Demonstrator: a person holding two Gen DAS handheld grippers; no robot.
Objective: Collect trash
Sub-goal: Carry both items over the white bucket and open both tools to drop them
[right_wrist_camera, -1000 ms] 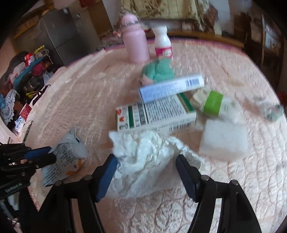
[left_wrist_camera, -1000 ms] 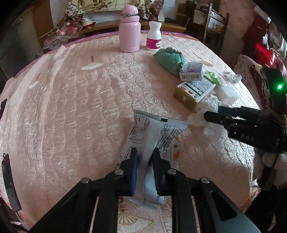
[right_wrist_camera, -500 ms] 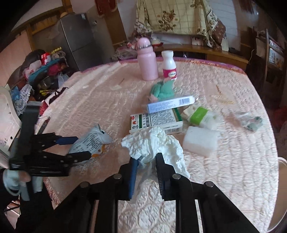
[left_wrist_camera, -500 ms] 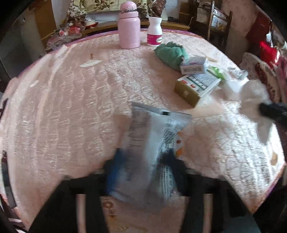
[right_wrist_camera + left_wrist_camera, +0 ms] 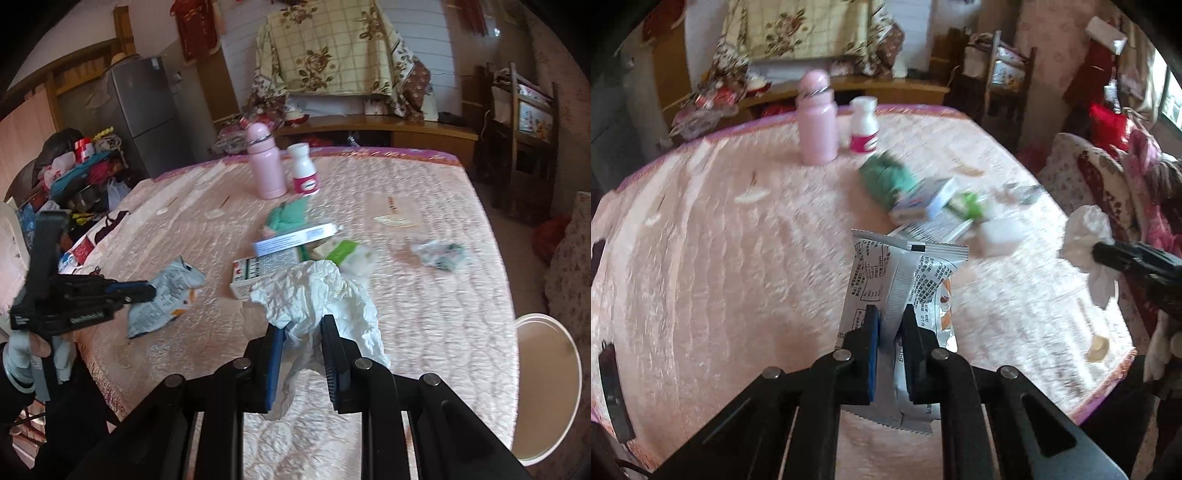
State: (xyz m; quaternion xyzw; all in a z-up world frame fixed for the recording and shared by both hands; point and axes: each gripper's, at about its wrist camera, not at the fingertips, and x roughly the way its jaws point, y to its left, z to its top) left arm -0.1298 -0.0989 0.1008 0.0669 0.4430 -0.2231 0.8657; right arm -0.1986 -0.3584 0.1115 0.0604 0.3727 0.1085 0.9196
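Snack wrapper [image 5: 905, 280]: pinched in your left gripper [image 5: 891, 332] above the pink quilted table [image 5: 720, 266]. Crumpled tissue [image 5: 317, 295]: clamped in your right gripper [image 5: 303, 343]. Ahead lie stacked medicine boxes [image 5: 266, 269], a green cloth [image 5: 290, 216], a pink flask [image 5: 266, 166] and a white pill bottle [image 5: 304, 170].

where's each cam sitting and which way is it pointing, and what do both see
Left wrist: sits behind the left gripper, looks down and forward across the table; its fingers clamp the snack wrapper; right gripper at right.
Right wrist: sits behind the right gripper, same heading; fingers pinch the crumpled tissue; left gripper and gloved hand at left.
Shared: pink bottle, white bottle, boxes.
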